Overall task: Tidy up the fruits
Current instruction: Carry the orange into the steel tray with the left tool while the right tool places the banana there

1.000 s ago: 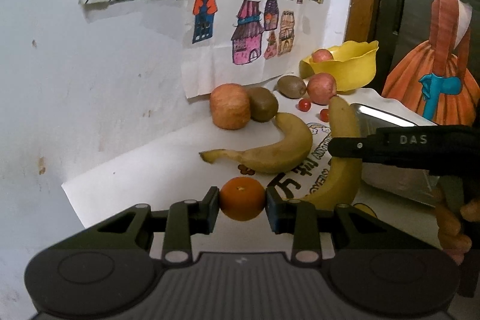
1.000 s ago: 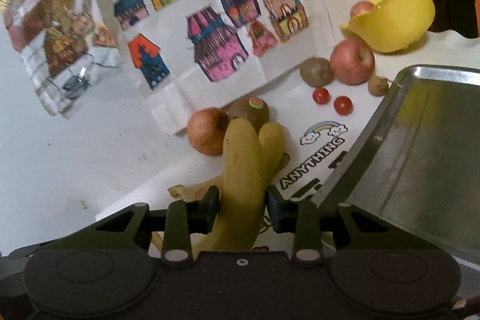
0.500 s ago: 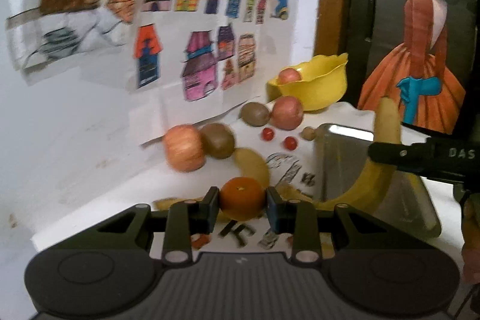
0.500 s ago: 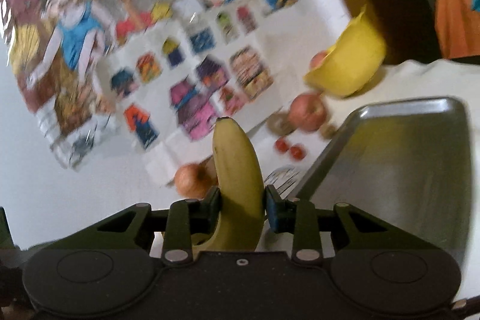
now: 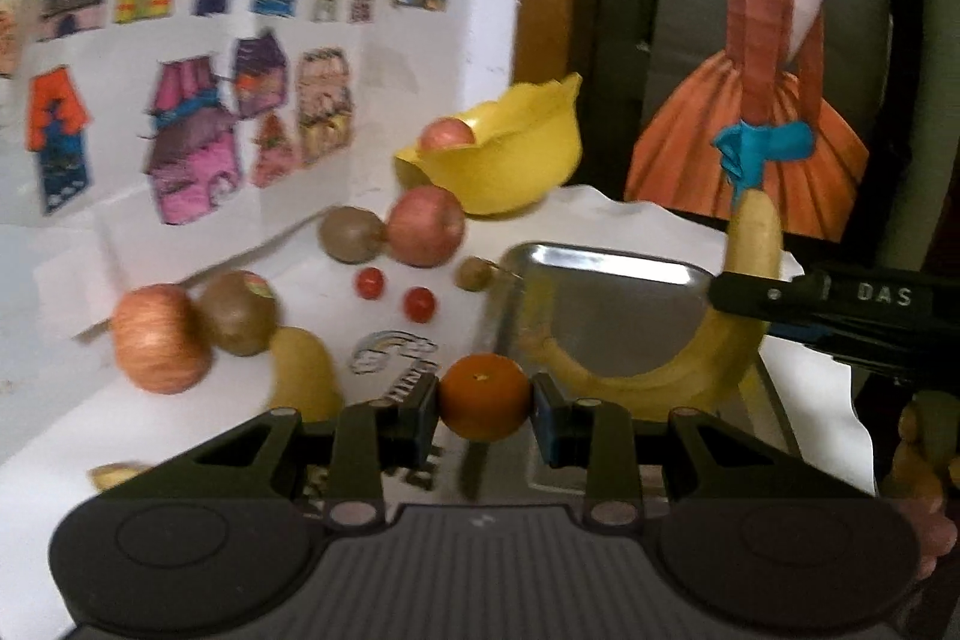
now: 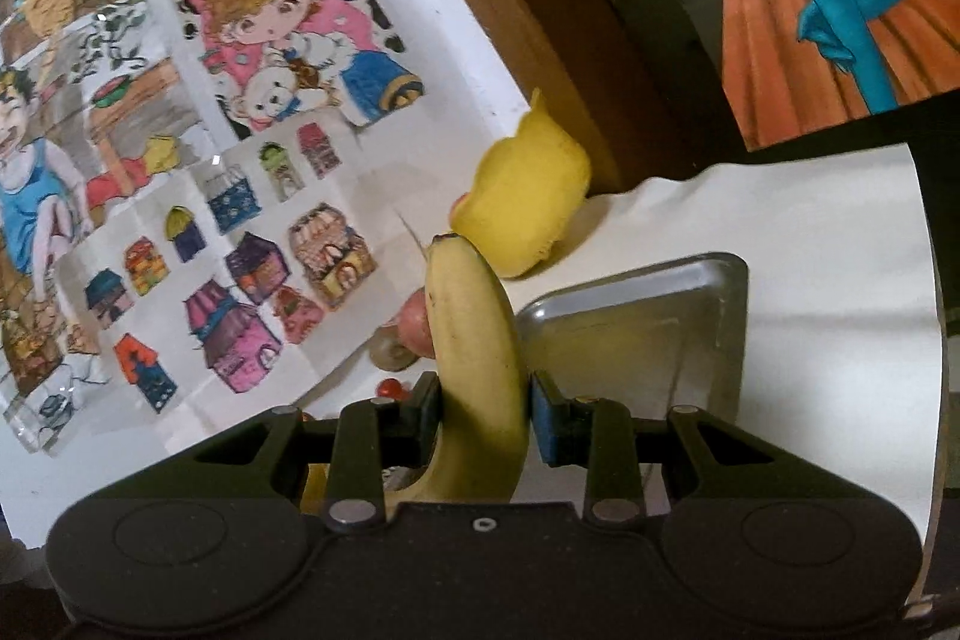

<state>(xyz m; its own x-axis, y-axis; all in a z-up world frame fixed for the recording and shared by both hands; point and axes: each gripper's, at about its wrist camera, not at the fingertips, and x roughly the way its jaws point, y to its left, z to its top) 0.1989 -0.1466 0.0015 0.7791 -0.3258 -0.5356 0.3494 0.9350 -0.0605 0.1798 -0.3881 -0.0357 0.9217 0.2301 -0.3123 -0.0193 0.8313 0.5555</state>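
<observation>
Since a second earlier, both our grippers had risen from the white tabletop (image 5: 630, 214) and swung toward the metal tray (image 5: 606, 304). We kept the left gripper (image 5: 486, 403) clamped on the orange (image 5: 485, 396), held in the air at the tray's near left edge. Our right gripper (image 6: 483, 415) pinched the banana (image 6: 474, 334), which curved over the tray in the left view, its tip raised. "DAS" was printed on the right gripper's side. Apples, kiwis and small red fruits lay beside a yellow bowl (image 5: 510, 166); children's drawings of houses (image 5: 198, 142) covered the white wall.
</observation>
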